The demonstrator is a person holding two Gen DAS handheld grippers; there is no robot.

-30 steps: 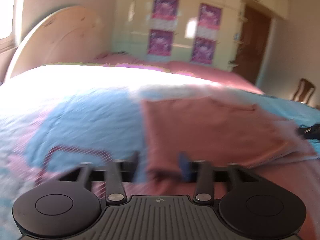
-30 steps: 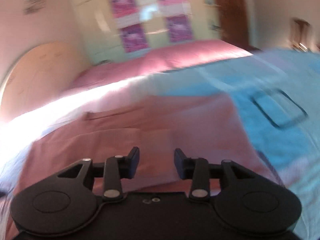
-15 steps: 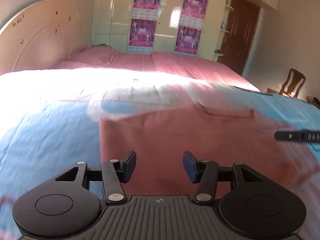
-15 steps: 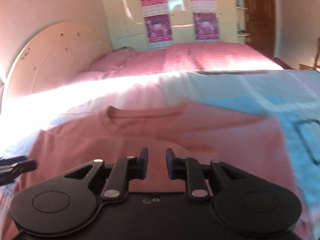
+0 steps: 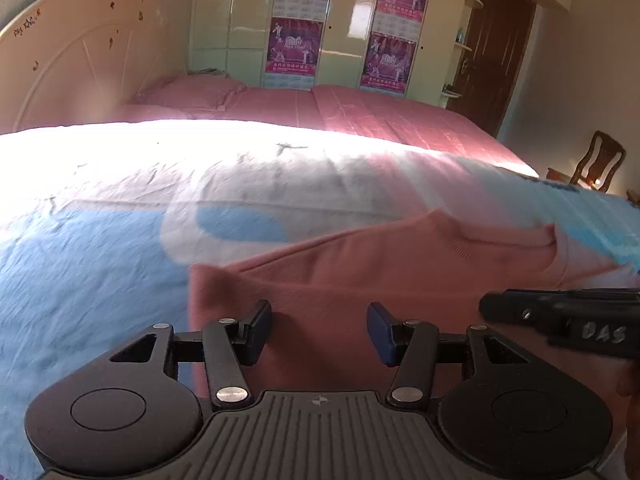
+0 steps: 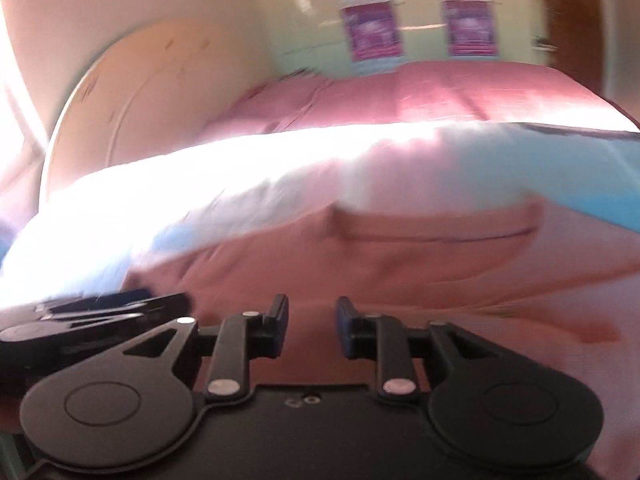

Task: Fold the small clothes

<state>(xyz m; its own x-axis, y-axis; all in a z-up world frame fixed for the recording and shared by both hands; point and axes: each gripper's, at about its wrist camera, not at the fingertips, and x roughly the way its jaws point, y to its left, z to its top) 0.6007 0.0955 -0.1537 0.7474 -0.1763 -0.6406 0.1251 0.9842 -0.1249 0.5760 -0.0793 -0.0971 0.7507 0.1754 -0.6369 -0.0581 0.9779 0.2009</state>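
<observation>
A pink T-shirt (image 5: 400,272) lies flat on the bed, its neckline (image 5: 492,236) at the far side. My left gripper (image 5: 319,330) hovers open over the shirt's left part, just inside its left edge, with nothing between the fingers. The right gripper (image 5: 560,312) reaches in from the right, close beside it. In the blurred right wrist view the right gripper (image 6: 311,326) hangs over the shirt (image 6: 400,264) below the neckline (image 6: 436,232). Its jaws stand a narrow gap apart and are opening, with nothing between them. The left gripper (image 6: 100,308) shows at its left.
A blue and white bedcover (image 5: 80,260) lies under the shirt, with pink bedding (image 5: 320,108) behind. A cream headboard (image 5: 72,68) stands at the left. A wardrobe with posters (image 5: 340,20), a brown door (image 5: 496,52) and a wooden chair (image 5: 596,160) line the far side.
Both grippers have swung across the bed onto the shirt and drawn close together. The right jaws narrowed, then widened slightly. The left jaws kept their gap.
</observation>
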